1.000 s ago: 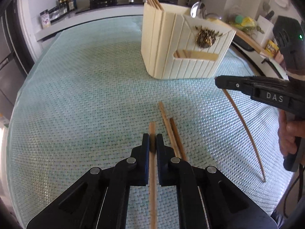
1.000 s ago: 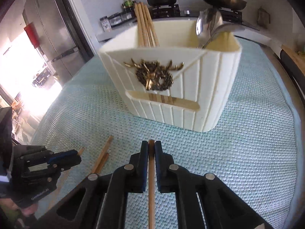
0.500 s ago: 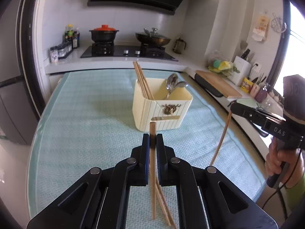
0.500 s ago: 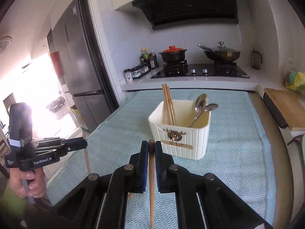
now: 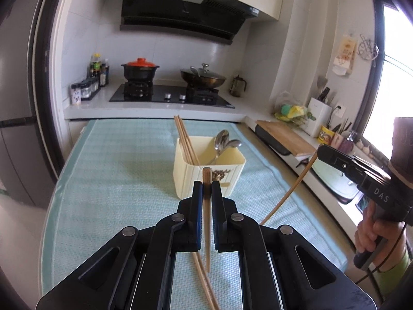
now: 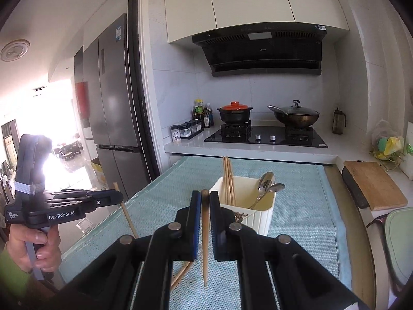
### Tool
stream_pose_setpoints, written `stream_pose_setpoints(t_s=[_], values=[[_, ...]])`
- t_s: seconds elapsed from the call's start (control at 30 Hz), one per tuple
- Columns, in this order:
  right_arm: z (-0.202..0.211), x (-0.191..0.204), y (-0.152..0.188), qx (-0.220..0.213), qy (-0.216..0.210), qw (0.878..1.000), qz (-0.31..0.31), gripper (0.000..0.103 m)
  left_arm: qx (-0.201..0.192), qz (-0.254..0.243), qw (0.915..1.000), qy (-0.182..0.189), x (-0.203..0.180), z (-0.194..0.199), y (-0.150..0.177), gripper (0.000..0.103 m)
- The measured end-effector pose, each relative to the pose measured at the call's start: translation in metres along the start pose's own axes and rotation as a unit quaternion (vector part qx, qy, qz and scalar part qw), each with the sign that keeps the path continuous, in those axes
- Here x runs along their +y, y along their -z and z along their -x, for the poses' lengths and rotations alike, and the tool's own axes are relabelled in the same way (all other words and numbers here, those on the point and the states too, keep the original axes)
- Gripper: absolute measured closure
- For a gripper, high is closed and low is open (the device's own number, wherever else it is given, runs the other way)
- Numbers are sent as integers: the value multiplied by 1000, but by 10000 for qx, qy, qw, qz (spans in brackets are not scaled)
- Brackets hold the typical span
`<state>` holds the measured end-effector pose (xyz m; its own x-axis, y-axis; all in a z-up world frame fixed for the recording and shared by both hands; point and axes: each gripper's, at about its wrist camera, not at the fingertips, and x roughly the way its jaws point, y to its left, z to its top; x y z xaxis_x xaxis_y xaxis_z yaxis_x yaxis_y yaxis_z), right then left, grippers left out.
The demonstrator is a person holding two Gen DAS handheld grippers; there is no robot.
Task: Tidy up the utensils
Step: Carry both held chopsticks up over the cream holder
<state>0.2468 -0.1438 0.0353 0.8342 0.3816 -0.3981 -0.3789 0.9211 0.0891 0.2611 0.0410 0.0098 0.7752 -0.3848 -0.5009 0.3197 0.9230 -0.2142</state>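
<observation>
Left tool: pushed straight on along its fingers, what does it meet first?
Likely the cream utensil holder, on its near front wall; the left tool is shut on a chopstick whose tip leads. Depth is uncertain.

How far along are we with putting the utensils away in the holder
Done: several chopsticks and spoons stand in the cream holder. In hand: the left gripper and right gripper each clamp one chopstick. Left: two loose chopsticks on the mat.

Left gripper clamped on chopstick, tip hanging above teal mat. Right gripper pinching second chopstick. Cream holder beyond.
</observation>
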Motion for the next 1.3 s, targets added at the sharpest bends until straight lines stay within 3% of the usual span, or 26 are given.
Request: stream_pose_setpoints(t_s=[0.43,0.8,1.1,1.17,1.3], values=[[8,-12,-32,-160,196,9996,139,96,-273,-112,9995,88,-6,-4,-49,98],[-1,-18,-90,-506,393,9971,414,96,-629,-177,9978,86,-12,-15,-111,98],[-54,-28,-135,-601,481,9955,546,96,-1000,-169,9946,-206,-12,-55,-159,98],[-72,-31,-135,-568,506,9953,595,96,-949,-88,9952,-224,-9,-72,-162,98],[-120,-43,-127,-107,403,9977,543,96,-695,80,9971,-298,1,-108,-157,98]])
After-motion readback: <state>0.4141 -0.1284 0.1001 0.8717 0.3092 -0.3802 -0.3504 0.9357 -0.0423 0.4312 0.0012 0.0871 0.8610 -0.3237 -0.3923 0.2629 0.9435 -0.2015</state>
